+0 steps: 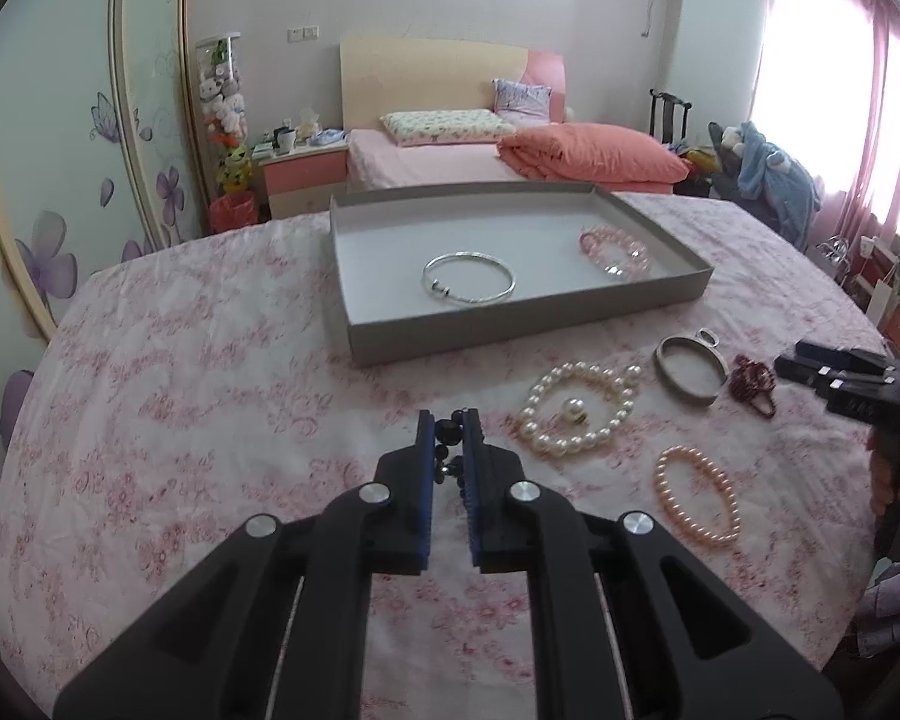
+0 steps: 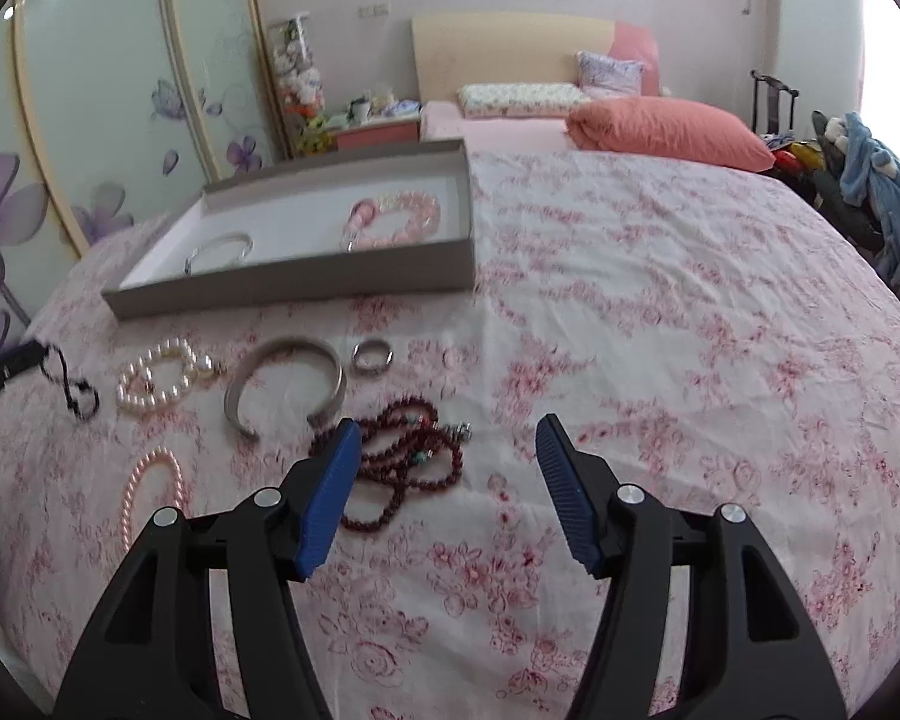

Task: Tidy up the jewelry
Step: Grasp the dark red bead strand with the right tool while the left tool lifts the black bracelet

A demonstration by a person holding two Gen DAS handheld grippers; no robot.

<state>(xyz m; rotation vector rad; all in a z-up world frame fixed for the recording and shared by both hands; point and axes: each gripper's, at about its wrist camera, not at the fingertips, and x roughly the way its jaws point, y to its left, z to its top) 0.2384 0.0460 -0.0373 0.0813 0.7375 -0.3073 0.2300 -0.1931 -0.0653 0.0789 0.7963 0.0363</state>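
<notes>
floral cloth (image 2: 630, 300) | left tool (image 1: 448, 420) pinching black beads (image 1: 447, 450) | right tool (image 2: 447, 426) spread

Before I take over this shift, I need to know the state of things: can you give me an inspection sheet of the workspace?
Surface: pink floral bedsheet, wrinkled.
Job's things: grey cardboard tray holds thin silver bangle and pink crystal bracelet; white pearl bracelet, wide silver cuff, small silver ring, dark red bead strand, pink pearl bracelet lie outside.
Clutter: nothing seen.
Grippers: left gripper shut on black bead string; right gripper open.
Cables: nothing seen.
Surroundings: bed with orange quilt.
</notes>
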